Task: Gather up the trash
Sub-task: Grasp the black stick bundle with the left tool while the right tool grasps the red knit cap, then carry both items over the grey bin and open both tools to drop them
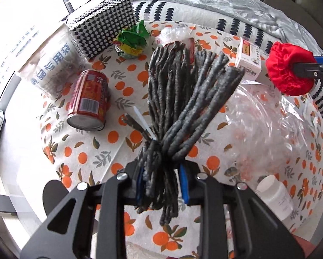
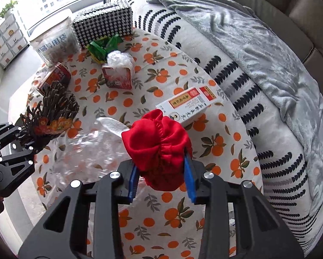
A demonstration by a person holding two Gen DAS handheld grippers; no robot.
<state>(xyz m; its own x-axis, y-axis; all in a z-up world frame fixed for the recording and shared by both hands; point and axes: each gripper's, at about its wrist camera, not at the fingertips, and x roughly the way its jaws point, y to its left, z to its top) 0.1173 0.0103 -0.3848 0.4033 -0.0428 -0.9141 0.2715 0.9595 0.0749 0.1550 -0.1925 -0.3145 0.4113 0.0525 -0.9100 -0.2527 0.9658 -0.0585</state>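
Tongs (image 2: 161,179) around red pouch (image 2: 159,144)

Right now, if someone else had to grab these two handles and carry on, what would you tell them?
Left tool: shut on a bundle of dark grey cords, held above the table.
Right tool: shut on a scrunched red cloth pouch, also lifted.
A crumpled clear plastic bag lies on the orange-print tablecloth between them; whether it is the trash bag I cannot tell.
Still on the table: a tipped red drink can, a green-and-yellow wrapper, a white-and-red medicine box, a white plastic bottle.
Both held items still need dropping off.
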